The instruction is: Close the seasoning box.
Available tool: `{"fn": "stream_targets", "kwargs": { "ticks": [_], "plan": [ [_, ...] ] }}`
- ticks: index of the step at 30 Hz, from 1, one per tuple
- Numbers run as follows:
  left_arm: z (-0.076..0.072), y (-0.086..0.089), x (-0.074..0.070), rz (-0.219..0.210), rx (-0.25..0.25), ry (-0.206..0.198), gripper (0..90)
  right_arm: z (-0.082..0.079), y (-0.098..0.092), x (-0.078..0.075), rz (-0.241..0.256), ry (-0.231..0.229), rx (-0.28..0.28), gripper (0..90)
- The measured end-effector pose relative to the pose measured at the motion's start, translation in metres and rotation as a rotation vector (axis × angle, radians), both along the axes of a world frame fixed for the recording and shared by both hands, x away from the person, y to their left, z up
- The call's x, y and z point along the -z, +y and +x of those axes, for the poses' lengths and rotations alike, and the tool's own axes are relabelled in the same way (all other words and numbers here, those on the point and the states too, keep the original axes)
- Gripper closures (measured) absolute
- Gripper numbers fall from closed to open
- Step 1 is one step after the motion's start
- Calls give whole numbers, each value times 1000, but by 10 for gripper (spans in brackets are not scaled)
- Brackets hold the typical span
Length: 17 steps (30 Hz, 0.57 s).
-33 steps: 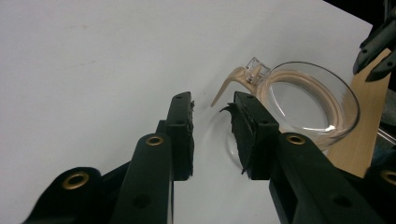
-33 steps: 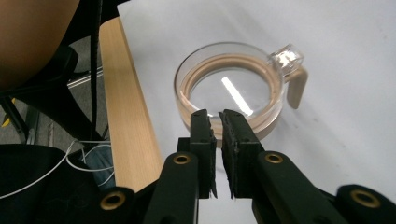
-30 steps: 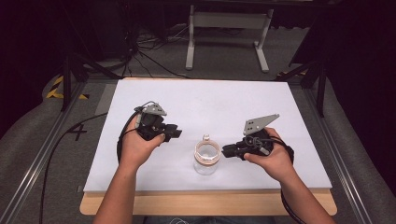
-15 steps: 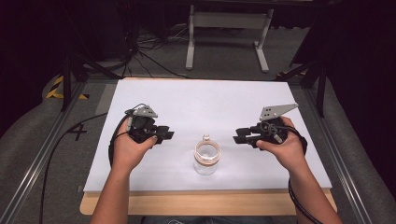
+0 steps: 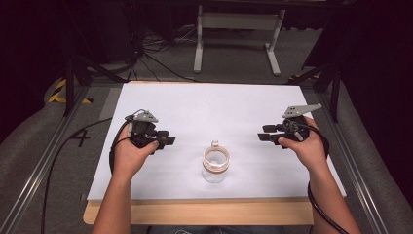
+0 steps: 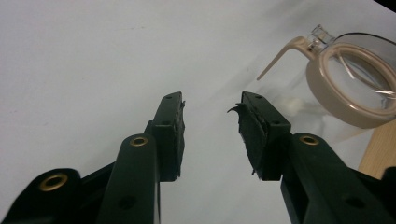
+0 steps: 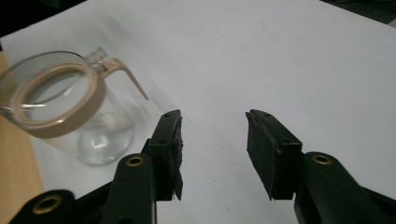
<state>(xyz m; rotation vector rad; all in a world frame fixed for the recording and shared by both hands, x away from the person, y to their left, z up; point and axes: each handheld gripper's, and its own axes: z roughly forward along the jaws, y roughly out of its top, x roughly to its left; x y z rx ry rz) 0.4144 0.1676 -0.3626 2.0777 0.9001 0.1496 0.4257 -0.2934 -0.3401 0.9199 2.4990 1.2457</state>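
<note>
Both grippers are now sitting farther out from the middle than a moment earlier, when they were flanking the glass jar closely. Seen from the high view, the left gripper (image 5: 165, 141) is resting over the white table (image 5: 219, 105) well to the left of the jar (image 5: 215, 165), and the right gripper (image 5: 265, 136) is hovering well to its right, each held in one of the person's hands. The jar is standing upright near the front edge of the table, midway between the two tools, touched by neither. It is a clear glass jar with a beige ring around its mouth and a small clasp at the far side of the rim. In the left gripper view the jaws are standing apart with nothing between them, and the jar (image 6: 350, 86) is appearing off to the upper right. In the right gripper view the jaws are likewise spread and holding nothing, with the jar (image 7: 60, 109) off to the left. Judging by this layout, the hands are withdrawing and the work with the jar is either finishing or pausing; whether its lid is latched cannot be told.
</note>
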Motion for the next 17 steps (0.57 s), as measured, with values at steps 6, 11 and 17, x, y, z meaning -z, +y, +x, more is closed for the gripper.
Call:
{"fn": "stream_targets", "kwargs": {
  "ticks": [6,11,17],
  "plan": [
    [8,5,15,6,-16,-3,554,17,-17,21,-27,1,52,501],
    [15,9,27,30,-18,-3,511,31,-29,47,-61,34,96,469],
    [19,11,34,41,-31,14,461,39,-35,64,-89,65,132,399]
  ]
}}
